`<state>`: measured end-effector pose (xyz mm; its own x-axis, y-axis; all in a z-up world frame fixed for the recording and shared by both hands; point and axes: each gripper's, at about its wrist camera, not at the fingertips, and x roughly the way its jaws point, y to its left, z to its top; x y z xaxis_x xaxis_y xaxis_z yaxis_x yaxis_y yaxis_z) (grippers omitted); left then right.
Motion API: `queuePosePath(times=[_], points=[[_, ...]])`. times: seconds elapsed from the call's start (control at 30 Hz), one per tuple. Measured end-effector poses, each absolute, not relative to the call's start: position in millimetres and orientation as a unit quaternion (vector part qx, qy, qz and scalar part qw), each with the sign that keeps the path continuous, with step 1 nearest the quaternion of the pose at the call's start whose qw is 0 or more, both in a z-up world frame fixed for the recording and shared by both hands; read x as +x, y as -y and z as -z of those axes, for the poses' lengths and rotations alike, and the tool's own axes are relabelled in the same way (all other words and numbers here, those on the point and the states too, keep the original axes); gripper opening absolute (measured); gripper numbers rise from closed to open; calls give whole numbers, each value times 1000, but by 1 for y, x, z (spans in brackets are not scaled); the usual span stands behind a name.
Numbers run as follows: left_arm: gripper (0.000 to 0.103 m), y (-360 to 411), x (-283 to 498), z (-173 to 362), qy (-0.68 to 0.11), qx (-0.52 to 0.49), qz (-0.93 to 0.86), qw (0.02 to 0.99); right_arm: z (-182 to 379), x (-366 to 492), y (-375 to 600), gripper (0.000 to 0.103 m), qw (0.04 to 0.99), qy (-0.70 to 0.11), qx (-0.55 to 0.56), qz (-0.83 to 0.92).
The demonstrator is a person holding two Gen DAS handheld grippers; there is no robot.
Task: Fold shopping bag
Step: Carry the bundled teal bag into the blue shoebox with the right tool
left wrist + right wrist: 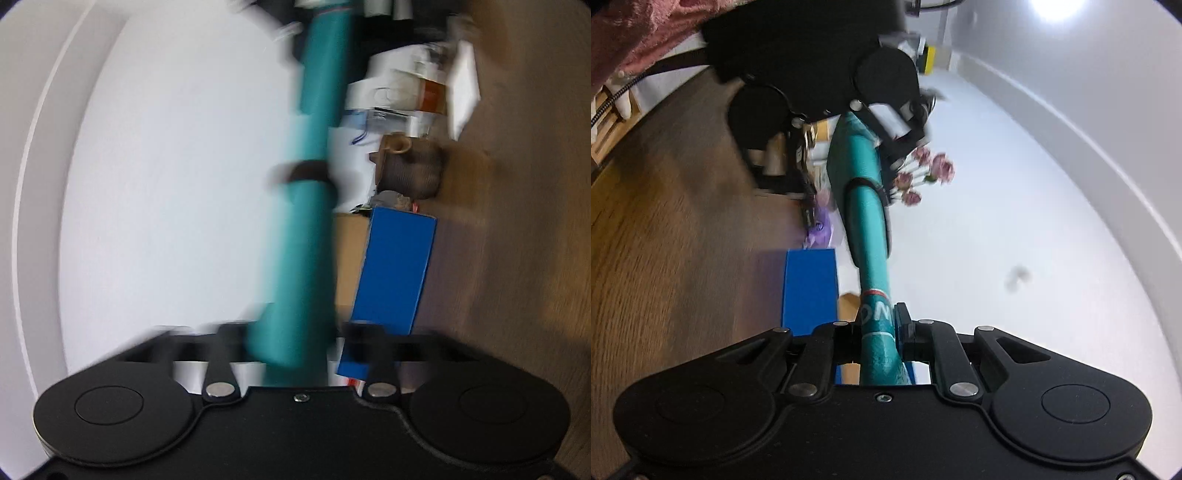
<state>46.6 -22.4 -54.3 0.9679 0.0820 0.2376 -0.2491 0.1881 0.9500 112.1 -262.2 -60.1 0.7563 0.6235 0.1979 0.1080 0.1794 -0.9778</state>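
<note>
Between both grippers: teal shopping bag (866,229) stretched; right gripper (877,332) clamps it, left gripper (291,347) grip unclear (blurred).

Both wrist cameras face each other closely along the teal bag (310,229).

Both claws (295,332) (877,332) clamped, facing.

bag (866,221) stretched between both grippers, right gripper (877,332) at one end, left gripper (857,147) opposite; box (809,284) alongside on the worktop (665,229).
</note>
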Motion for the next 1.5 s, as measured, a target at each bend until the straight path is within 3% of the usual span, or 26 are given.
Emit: queuePosePath(times=[0.1,0.17,0.2,0.27,0.37,0.4,0.43,0.5,0.57,0.67,0.77,0.83,0.9,0.93,0.97,1.07,1.2,1.33,1.4,1.5], points=[[18,21,70,46,34,628,-100,771,71,92,248,22,697,296,-628,-181],[18,18,81,35,3,627,-106,771,71,83,241,37,693,278,-643,-173],[18,19,100,32,-6,629,-109,770,69,80,237,53,693,270,-646,-172],[18,20,117,26,-7,630,-113,768,73,70,217,58,691,264,-650,-174],[19,17,125,11,8,641,-117,759,74,67,202,51,683,267,-661,-161],[19,17,127,8,11,646,-115,755,68,71,199,19,688,260,-658,-160],[20,14,132,2,15,653,-113,749,61,75,196,13,696,253,-653,-160],[27,10,139,-7,26,653,-111,748,47,83,191,11,712,238,-641,-158],[52,3,146,-12,56,662,-119,737,33,91,189,10,722,236,-632,-157],[77,-3,131,-10,94,684,-133,712,16,105,186,9,728,238,-624,-154],[78,-11,120,-8,101,692,-126,703,9,119,184,8,728,251,-620,-152],[78,-14,162,10,107,701,-126,694,5,130,183,8,729,248,-619,-153],[71,-19,212,25,107,710,-120,686,2,141,182,8,727,257,-619,-150],[59,-22,225,19,104,711,-116,686,2,147,182,8,721,267,-622,-146],[27,-25,225,13,105,710,-118,687,0,155,181,8,718,275,-623,-142],[20,-37,250,-7,102,695,-111,703,-7,187,179,9,711,278,-633,-127],[21,-36,326,-36,90,700,-101,702,-25,232,190,9,718,260,-636,-112],[42,-46,365,-67,23,683,-76,726,-50,286,182,9,736,189,-638,-124],[60,-50,383,-70,8,673,-73,736,-53,316,176,9,740,153,-641,-135],[62,-63,396,-73,-17,636,-82,767,-47,351,169,9,740,115,-645,-152]])
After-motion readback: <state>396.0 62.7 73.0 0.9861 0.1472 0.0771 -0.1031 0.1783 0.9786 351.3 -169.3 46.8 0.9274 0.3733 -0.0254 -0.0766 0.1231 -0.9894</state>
